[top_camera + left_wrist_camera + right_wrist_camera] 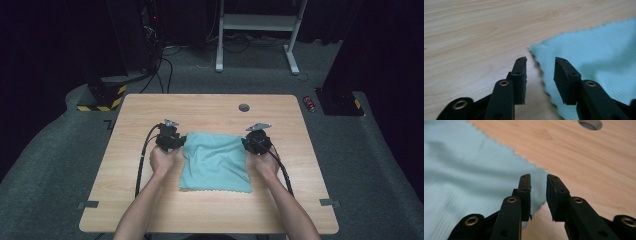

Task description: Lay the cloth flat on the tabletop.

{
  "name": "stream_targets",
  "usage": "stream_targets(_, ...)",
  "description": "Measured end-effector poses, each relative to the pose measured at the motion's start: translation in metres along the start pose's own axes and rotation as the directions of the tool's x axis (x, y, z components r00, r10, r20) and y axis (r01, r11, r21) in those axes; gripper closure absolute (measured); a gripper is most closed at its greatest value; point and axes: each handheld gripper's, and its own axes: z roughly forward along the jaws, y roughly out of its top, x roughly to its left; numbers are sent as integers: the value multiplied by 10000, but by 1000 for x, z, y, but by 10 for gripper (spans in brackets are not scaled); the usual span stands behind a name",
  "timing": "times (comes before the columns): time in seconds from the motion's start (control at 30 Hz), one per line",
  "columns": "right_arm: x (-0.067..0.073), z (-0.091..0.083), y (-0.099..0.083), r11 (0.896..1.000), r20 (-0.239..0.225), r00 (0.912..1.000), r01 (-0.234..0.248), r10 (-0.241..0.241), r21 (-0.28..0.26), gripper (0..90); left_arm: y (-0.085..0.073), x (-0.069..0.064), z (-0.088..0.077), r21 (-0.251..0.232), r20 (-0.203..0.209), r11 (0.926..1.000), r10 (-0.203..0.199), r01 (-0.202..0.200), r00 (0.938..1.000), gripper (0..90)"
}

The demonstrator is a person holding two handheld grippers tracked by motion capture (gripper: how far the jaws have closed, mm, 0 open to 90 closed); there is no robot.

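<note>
From the high view, a blue cloth (216, 162) lies on the wooden bench (150, 200), between the two grippers. The left gripper (176, 140) sits at the cloth's far left corner. The right gripper (250, 144) sits at the far right corner. A hand (162, 160) holds the left one and another hand (266, 164) holds the right one. A small round hole (244, 107) is in the bench, past the right gripper.

In the left gripper view, the left gripper (540, 62) has let go. Its jaws stand apart with a gap between them, and nothing is pinched. The cloth's (599, 55) zigzag edge runs just under the gap. Its corner lies just past the tips. Most of the cloth spreads out to the right of the jaws. Bare bench (474, 37) is on the left.

In the right gripper view, the right gripper (539, 178) has let go too. Its jaws are a little apart and hold nothing. The cloth (461, 177) lies flat to the left and under the left jaw. Its corner ends just below the gap. Bare bench (586, 162) is on the right, and the hole (590, 123) shows far ahead.
</note>
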Motion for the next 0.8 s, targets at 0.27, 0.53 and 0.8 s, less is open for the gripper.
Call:
stream_targets(0.27,6,-23,-34,10000,-841,9964,-67,65,-24,757,-30,-30,-26,179,869,9968,759,-777,9933,578)
stream_targets(0.53,24,-33,-48,9990,-1207,9916,455,-454,-18,747,-59,-43,-43,643,704,9931,939,-985,9931,608)
stream_targets(0.8,33,-25,-48,9981,-1190,9912,597,-578,120,732,-67,-50,-37,875,780,9902,1023,-1090,9917,614)
